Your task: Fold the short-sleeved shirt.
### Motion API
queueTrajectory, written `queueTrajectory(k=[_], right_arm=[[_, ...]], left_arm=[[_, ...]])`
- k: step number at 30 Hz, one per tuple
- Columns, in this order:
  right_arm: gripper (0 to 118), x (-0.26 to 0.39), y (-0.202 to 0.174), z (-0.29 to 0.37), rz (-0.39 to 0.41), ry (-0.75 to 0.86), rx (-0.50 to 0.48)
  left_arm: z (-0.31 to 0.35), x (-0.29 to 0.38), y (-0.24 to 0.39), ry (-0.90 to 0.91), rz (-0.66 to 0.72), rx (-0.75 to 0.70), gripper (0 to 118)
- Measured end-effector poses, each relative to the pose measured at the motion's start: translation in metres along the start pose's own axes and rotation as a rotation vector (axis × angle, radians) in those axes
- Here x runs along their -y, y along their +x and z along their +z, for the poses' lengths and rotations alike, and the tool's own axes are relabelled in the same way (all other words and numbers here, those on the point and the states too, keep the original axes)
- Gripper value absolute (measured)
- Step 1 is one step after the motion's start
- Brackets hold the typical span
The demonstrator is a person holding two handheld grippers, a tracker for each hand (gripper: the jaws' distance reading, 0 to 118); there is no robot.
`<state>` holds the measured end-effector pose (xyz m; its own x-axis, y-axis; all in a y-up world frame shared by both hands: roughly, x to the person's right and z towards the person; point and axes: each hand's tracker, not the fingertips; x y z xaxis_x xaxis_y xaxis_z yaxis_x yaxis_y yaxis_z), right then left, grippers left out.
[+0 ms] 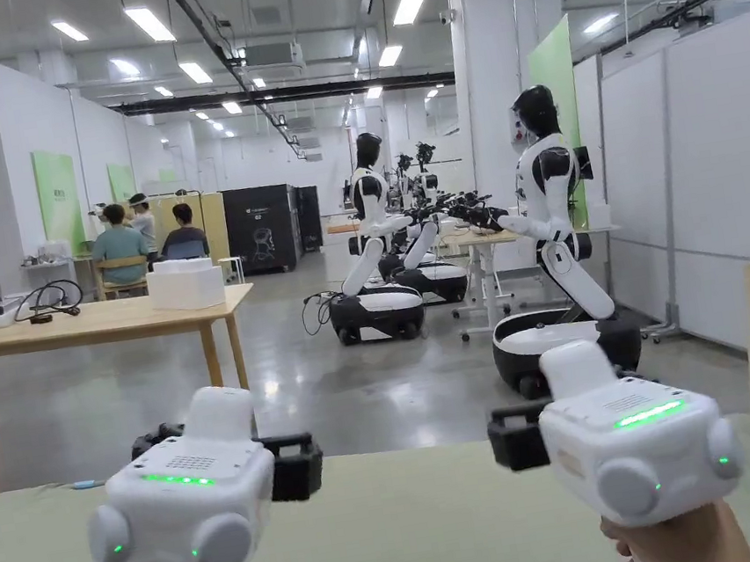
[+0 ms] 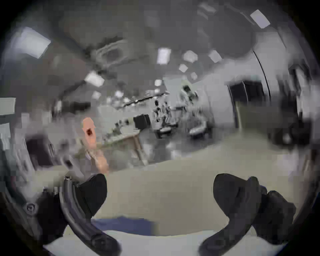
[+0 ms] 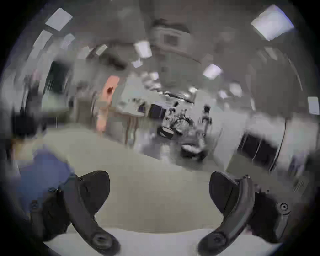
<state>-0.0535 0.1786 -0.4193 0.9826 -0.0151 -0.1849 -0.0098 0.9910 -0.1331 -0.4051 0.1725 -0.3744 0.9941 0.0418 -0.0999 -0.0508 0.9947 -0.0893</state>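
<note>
Fingers on both your left gripper [image 1: 291, 467] and right gripper [image 1: 514, 438] are standing released, grasping nothing, hovering level above the green bench [image 1: 423, 537]; a blue cloth [image 3: 43, 169], possibly the shirt, is lying left, presumably awaiting pickup.

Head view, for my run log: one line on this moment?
left gripper: open, raised | right gripper: open, raised | pale green surface below

I am holding two smooth white plastic grippers [image 1: 291, 467] [image 1: 514, 438] over a soft matt green cloth [image 1: 405, 540], and the grey floor [image 1: 363, 386] is shining.
</note>
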Motion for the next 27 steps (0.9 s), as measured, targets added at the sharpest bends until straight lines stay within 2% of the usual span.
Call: queueTrajectory(k=[2,3,4,7,10,11,12,13,14,15,16,17,19,22,24,27], right_arm=[[116,0.005,0.008,0.003,-0.182,0.037,0.002],[116,0.008,0.01,0.003,-0.196,0.039,0.011],[116,0.012,0.01,0.003,-0.19,0.038,0.029],[116,0.02,0.0,0.0,-0.077,0.014,0.015],[116,0.022,-0.008,0.003,0.014,0.026,0.064],[115,0.022,-0.008,0.003,0.034,0.03,0.079],[109,0.023,-0.008,0.004,0.042,0.03,0.08],[67,0.023,-0.006,0.006,0.04,0.032,0.062],[12,0.023,-0.007,0.01,0.042,0.037,0.052],[1,0.022,-0.008,0.008,0.049,0.03,0.067],[1,0.023,-0.011,0.007,0.084,0.017,0.164],[1,0.025,-0.012,0.009,0.049,0.05,0.134],[1,0.024,-0.013,0.014,0.009,0.015,0.063],[1,0.027,-0.027,0.013,0.067,0.038,0.08],[1,0.03,-0.052,0.01,0.08,0.04,0.036],[1,0.039,-0.109,-0.005,0.101,0.041,-0.098]], left_arm=[[0.003,0.009,-0.003,0.04,0.092,-0.022,118],[0.005,0.014,0.002,0.058,0.086,-0.048,118],[0.005,0.018,0.004,0.058,0.073,-0.065,118],[0.005,0.026,0.013,0.057,0.024,-0.1,118],[0.003,0.026,0.014,0.037,0.0,-0.099,118],[-0.001,0.028,0.015,0.032,-0.007,-0.103,118],[-0.002,0.028,0.015,0.027,-0.013,-0.104,116],[-0.001,0.029,0.014,0.027,-0.016,-0.097,88],[0.002,0.031,0.012,0.051,-0.021,-0.053,32],[0.007,0.03,0.016,0.06,-0.032,-0.034,0],[0.004,0.03,0.02,0.027,-0.064,-0.078,0],[0.003,0.031,0.02,0.069,-0.07,-0.142,0],[0.002,0.033,0.014,0.058,-0.029,-0.082,0],[0.006,0.035,0.004,0.055,-0.053,-0.123,0],[0.02,0.034,-0.014,0.054,-0.045,-0.149,0],[0.039,0.04,-0.06,0.034,-0.027,-0.244,0]])
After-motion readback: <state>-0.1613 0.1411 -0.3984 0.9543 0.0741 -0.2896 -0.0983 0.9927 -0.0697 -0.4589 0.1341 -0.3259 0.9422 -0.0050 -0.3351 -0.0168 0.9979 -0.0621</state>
